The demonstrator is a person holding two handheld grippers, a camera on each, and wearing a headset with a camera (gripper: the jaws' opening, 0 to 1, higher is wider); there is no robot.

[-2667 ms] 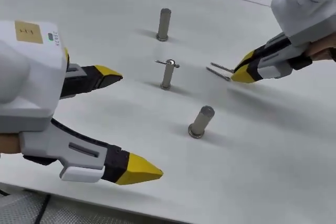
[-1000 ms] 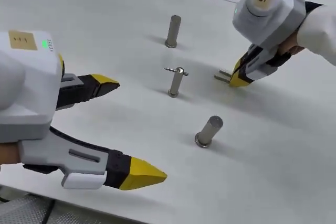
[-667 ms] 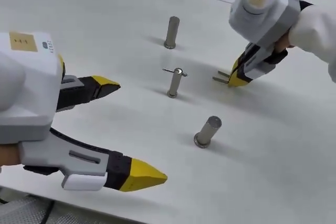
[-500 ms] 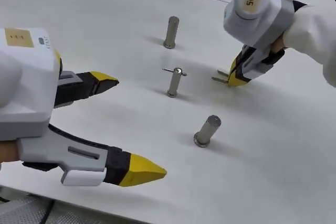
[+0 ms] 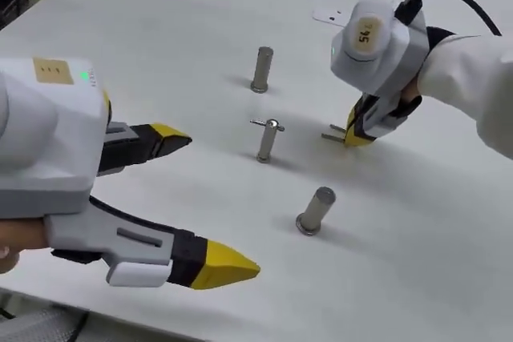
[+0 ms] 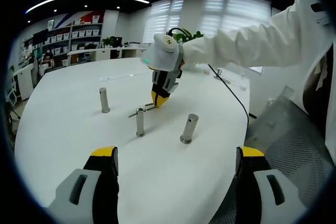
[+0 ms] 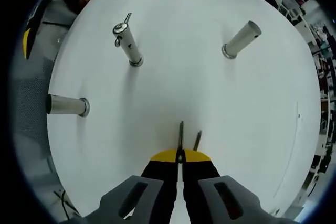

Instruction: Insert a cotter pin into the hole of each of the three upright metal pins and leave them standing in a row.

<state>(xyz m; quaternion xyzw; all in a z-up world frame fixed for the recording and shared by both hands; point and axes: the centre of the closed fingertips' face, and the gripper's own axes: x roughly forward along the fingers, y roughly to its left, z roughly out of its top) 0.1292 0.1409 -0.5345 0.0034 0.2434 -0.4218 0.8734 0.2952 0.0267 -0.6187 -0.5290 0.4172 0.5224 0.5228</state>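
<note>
Middle pin (image 5: 268, 140) is fitted, two remain; your right hand-held gripper (image 7: 180, 156) pinches a cotter pin (image 7: 180, 134), left hand-held gripper (image 6: 177, 153) gapes wide.

From above I look down on the desk (image 5: 160, 30), my left hand-held gripper (image 5: 215, 202) and right hand-held gripper (image 5: 353, 137) facing each other across the pins (image 5: 268, 140).

Three upright metal pins (image 5: 267, 142) are borne by the white table (image 5: 160, 54); a power strip (image 5: 327, 16) is laid at 1 o'clock.

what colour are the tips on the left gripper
Yellow, black behind them, on the left gripper; clearest in the head view.
</note>
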